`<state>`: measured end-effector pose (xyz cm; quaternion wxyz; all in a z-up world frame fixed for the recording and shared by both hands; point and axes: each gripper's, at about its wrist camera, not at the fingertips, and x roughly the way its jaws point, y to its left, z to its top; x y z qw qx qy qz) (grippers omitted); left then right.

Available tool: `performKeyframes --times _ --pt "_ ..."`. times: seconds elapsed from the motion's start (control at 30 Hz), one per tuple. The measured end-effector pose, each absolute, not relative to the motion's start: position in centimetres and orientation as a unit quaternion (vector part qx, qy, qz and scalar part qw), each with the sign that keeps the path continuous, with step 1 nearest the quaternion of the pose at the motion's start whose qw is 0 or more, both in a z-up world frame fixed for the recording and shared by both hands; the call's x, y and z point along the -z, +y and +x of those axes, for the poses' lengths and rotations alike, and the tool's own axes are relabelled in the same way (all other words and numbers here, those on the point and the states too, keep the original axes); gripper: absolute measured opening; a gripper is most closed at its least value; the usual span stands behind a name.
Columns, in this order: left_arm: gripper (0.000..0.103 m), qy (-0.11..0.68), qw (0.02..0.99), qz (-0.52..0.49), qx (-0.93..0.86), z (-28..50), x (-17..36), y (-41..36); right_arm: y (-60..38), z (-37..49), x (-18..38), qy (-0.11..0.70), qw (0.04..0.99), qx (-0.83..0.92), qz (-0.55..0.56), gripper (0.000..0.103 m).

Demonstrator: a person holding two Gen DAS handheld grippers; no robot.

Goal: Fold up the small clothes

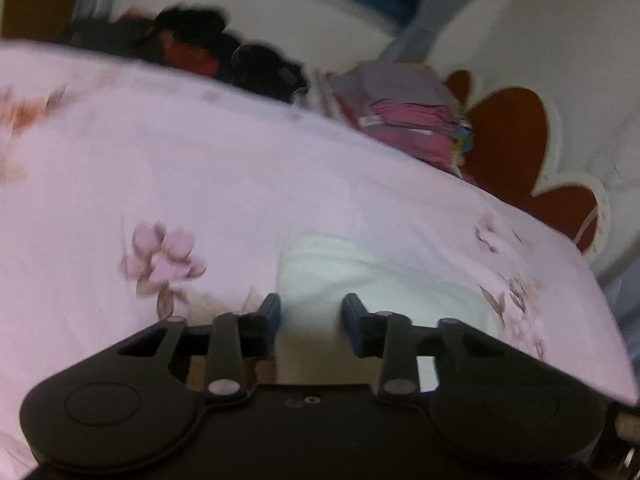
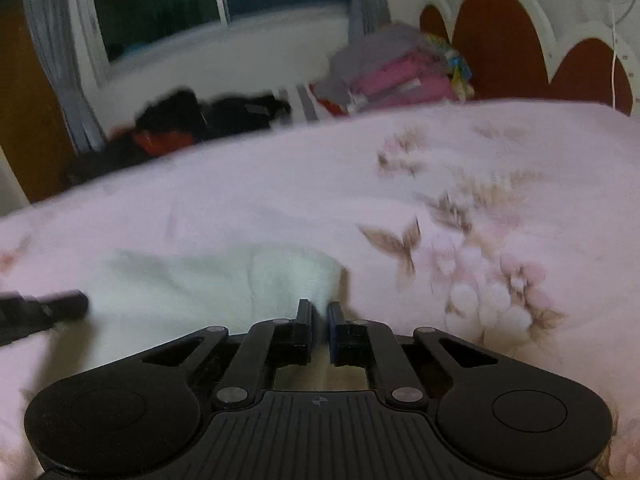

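Between the fingers of the left gripper (image 1: 311, 310) lies a small white garment (image 1: 360, 276), spread flat on a pink floral bedsheet (image 1: 200, 168); the fingers stand well apart, released, with the cloth showing in the gap and extending ahead and to the right of them. Whether the fingertips touch the cloth cannot be told from the left wrist view, which is motion-blurred. Ahead of the right gripper (image 2: 320, 314) the same white garment (image 2: 208, 280) lies on the bedsheet (image 2: 280, 180), reaching from just ahead of the fingers out to their left. The right fingers are nearly together, with only a narrow slit between them, and a raised corner of the white cloth sits in that slit, so they appear clenched on the garment's edge. Far left of the right fingers, the dark tip of the left gripper (image 2: 48, 312) rests over the garment's other side. Beyond the bed edge, ahead and right of the left fingers, a stack of folded clothes (image 1: 404, 116) in grey and pink stands beside a dark red scalloped headboard (image 1: 516, 148). Ahead and left of the right fingers, a dark heap of clothing (image 2: 200, 120) with a red patch lies below a window (image 2: 200, 4) flanked by grey curtains (image 2: 56, 52).
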<state>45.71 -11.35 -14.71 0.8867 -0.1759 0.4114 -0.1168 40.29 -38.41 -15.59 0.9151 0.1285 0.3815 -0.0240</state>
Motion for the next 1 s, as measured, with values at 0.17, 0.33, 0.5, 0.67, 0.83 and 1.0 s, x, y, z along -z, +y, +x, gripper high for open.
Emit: performKeyframes --times 0.17,0.33,0.5,0.67,0.83,1.0 --pt "0.038 0.403 0.892 -0.167 0.116 45.6 13.9 -11.3 -38.7 39.9 14.3 0.361 0.923 0.023 0.133 0.008" --pt "0.039 0.412 0.891 -0.163 0.102 46.7 14.2 -11.6 -38.3 41.0 12.7 0.342 0.929 0.008 0.138 0.008" --pt "0.039 0.423 0.891 -0.139 0.090 47.1 14.5 -12.2 -37.6 42.4 15.1 0.383 0.917 0.013 0.114 0.007" --pt "0.039 0.419 0.897 -0.108 0.092 46.3 13.5 -12.3 -38.1 42.2 14.8 0.382 0.917 0.011 0.116 0.008" --pt "0.038 0.411 0.902 -0.088 0.097 45.2 12.2 -12.6 -38.1 40.2 13.3 0.365 0.922 -0.005 0.129 0.008" --pt "0.039 0.397 0.909 -0.070 0.108 43.7 11.1 -13.0 -37.6 38.7 12.3 0.365 0.920 -0.019 0.145 0.008"
